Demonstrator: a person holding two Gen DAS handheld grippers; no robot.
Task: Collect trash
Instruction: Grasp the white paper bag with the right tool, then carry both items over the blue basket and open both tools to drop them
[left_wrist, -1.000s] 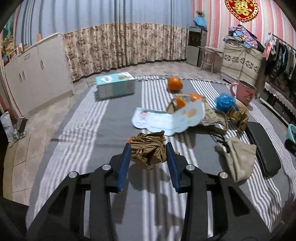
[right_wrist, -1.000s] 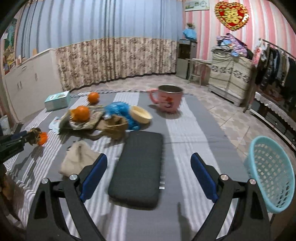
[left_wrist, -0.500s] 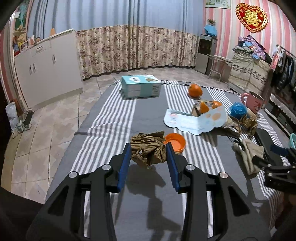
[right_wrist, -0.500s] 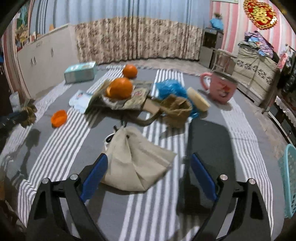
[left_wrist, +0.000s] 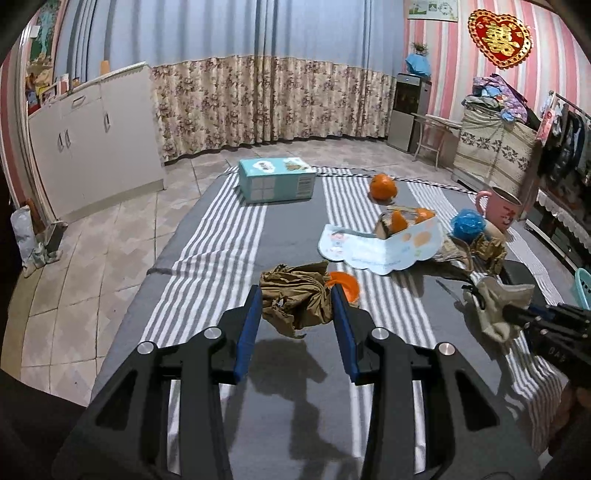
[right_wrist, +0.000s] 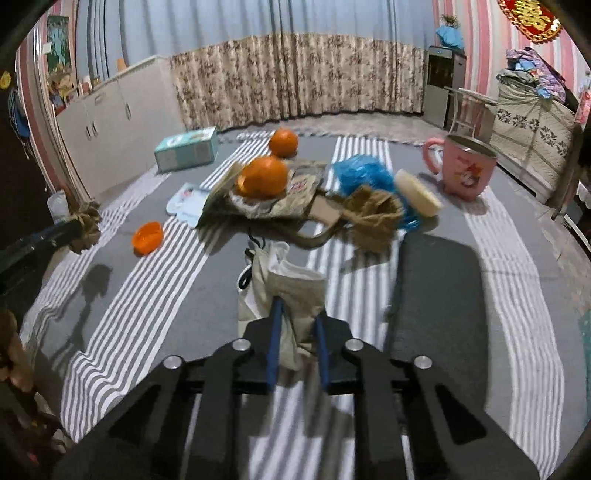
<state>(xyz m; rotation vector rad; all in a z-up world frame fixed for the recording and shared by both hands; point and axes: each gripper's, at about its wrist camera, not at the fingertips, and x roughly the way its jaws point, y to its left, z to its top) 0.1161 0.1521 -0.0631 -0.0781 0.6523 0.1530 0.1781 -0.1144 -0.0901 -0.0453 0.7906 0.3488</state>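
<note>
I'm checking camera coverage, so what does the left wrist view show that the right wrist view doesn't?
Only the left wrist view shows the left gripper shut on the brown crumpled paper up close, plus the teal basket edge. Only the right shows the right gripper gripping the beige bag close up. Both share the pink mug and teal box.

Right gripper (right_wrist: 297, 334): jaws closed on crumpled beige cloth bag (right_wrist: 286, 291), over grey striped mat (right_wrist: 147, 295). Beyond bag: round orange (right_wrist: 263, 176) on flattened paper packaging (right_wrist: 280, 201). Right of orange: pink cartoon mug (right_wrist: 466, 167).
</note>
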